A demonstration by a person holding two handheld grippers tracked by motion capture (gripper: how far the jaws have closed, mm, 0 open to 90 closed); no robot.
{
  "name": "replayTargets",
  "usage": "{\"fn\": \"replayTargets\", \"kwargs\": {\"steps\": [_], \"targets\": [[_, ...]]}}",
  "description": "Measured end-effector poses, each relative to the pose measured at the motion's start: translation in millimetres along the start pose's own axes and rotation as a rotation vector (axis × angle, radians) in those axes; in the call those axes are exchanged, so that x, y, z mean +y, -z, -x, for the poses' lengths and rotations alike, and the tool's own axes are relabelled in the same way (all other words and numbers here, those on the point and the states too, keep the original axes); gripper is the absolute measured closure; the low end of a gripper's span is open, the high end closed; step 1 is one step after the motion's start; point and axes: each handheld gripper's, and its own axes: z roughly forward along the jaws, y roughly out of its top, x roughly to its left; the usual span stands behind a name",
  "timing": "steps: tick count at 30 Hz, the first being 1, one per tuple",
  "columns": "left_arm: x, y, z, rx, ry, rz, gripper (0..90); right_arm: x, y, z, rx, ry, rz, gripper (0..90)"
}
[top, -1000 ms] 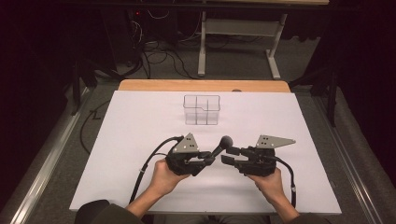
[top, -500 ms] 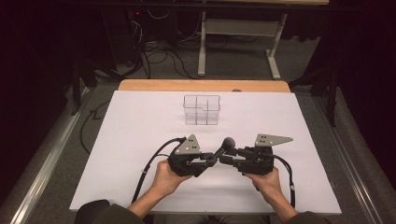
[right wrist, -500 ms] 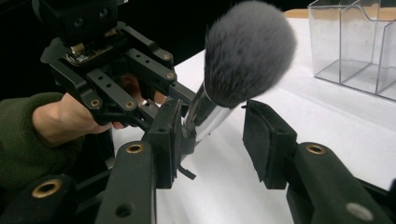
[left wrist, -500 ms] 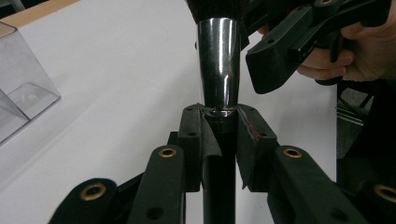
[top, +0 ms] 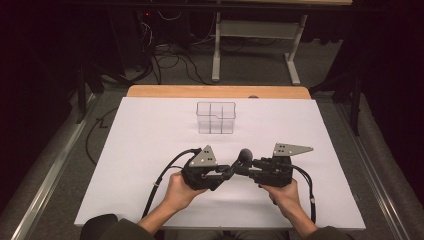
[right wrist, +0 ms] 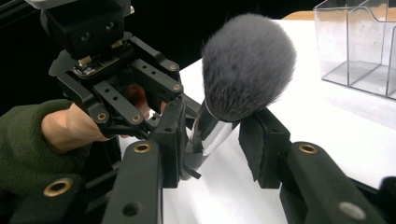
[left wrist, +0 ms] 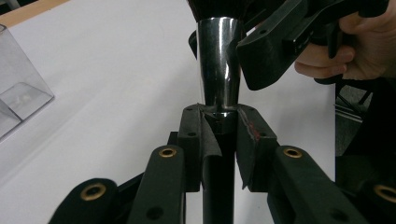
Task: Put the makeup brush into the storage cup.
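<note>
At the near middle of the white worktop (top: 150,150), left claw (top: 226,173) pinching the black handle of a makeup brush (top: 244,156). Bristles up, held above the sheet. At its right, right claw (right wrist: 212,147) closing around the silver collar, one pad not yet touching.

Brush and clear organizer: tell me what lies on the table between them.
Nothing lies there. In the high view, bare white table runs from the brush, held between both grippers, to the clear organizer.
</note>
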Motion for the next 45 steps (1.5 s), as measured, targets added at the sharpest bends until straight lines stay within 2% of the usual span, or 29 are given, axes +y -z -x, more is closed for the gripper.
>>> {"fn": "replayTargets", "kwargs": {"steps": [14,20,31,34,35,39,45], "targets": [[0.8,0.7,3.4,-0.004,-0.007,0.007,73.0,-0.2,-0.7,-2.2,0.009,0.005,0.009,69.9],[-0.1,-1.4,3.3,-0.012,-0.004,0.003,73.0,-0.4,-0.9,-1.2,0.025,-0.013,0.003,72.3],[0.2,1.6,4.0,-0.027,-0.018,0.012,72.2,0.7,0.3,-3.8,0.033,-0.002,0.003,72.8],[0.3,2.8,3.6,-0.02,-0.013,0.02,64.9,1.1,0.5,-4.6,0.029,0.003,0.003,72.8],[0.4,3.4,2.8,-0.018,-0.009,0.02,64.9,1.2,0.9,-4.5,0.025,0.006,0.001,72.8],[0.3,4.0,2.2,-0.011,0.002,0.026,47.0,2.7,5.3,-2.9,0.01,0.008,0.011,72.9],[0.8,8.6,1.9,0.012,0.007,0.057,39.7,3.6,10.2,-3.2,-0.014,0.018,0.01,72.8]]}}
